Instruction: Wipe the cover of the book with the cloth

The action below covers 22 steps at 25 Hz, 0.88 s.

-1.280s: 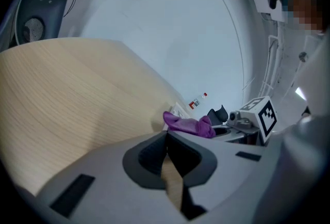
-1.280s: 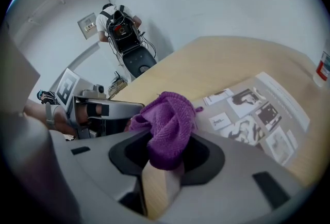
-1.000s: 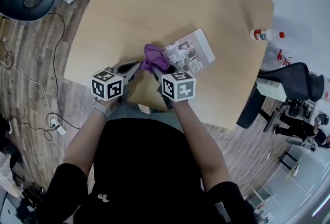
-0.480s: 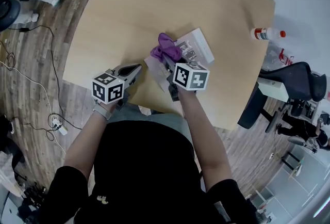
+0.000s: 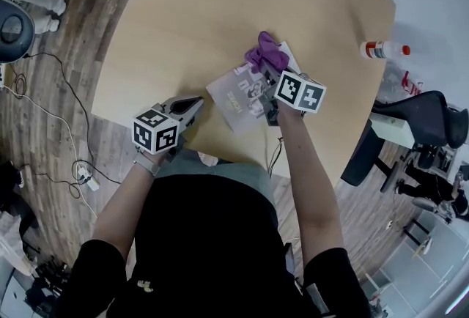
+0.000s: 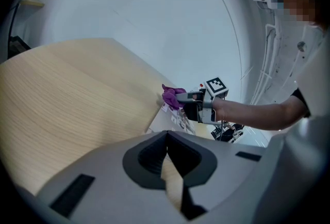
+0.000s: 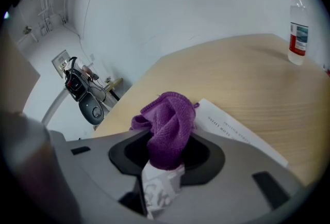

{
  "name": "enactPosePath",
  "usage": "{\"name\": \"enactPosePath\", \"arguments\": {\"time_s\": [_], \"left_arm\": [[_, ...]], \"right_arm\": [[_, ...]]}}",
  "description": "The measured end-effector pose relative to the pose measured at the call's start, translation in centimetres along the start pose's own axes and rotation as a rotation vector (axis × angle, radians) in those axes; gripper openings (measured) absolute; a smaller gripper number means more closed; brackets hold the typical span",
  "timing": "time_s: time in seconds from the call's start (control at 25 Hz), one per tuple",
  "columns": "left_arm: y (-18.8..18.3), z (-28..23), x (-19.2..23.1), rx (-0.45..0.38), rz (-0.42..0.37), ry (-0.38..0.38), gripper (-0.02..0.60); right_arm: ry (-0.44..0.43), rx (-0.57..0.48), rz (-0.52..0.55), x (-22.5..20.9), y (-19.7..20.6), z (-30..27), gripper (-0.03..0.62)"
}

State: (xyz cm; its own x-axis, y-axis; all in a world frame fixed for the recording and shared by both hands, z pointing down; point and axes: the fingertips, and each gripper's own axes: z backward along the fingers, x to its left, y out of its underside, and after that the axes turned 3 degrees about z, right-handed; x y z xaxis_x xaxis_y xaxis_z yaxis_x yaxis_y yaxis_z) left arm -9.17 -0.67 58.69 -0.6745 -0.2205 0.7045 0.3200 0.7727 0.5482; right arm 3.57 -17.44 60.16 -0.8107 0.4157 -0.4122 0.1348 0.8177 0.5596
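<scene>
A thin book (image 5: 238, 95) with a white, picture-printed cover lies on the wooden table (image 5: 220, 1) near its front edge. My right gripper (image 5: 272, 75) is shut on a bunched purple cloth (image 5: 266, 54), which rests on the book's far right end. In the right gripper view the cloth (image 7: 167, 125) bulges out between the jaws above the white cover (image 7: 232, 127). My left gripper (image 5: 192, 102) hovers over bare table to the left of the book, apart from it, shut and holding nothing. The left gripper view shows the cloth (image 6: 173, 97) and book (image 6: 175, 121) ahead.
A clear plastic bottle (image 5: 381, 50) with a red cap and label lies at the table's right edge; it shows too in the right gripper view as the bottle (image 7: 297, 14). A black office chair (image 5: 418, 119) stands right of the table. Cables run over the floor (image 5: 44, 141) on the left.
My right gripper has swept the purple cloth across the cover, from the book's near left end to its far right end. The book has turned a little. The left gripper has barely moved.
</scene>
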Motion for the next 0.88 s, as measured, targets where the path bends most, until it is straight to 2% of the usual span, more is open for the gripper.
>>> {"name": "enactPosePath", "arguments": {"time_s": [0.44, 0.88], "left_arm": [[0.6, 0.6, 0.0, 0.015, -0.007, -0.018, 0.02], [0.4, 0.4, -0.3, 0.032, -0.027, -0.018, 0.02]], "right_arm": [[0.07, -0.05, -0.037, -4.3, -3.1, 0.2, 0.16], [0.153, -0.102, -0.069, -7.9, -2.9, 2.7, 0.16]]}}
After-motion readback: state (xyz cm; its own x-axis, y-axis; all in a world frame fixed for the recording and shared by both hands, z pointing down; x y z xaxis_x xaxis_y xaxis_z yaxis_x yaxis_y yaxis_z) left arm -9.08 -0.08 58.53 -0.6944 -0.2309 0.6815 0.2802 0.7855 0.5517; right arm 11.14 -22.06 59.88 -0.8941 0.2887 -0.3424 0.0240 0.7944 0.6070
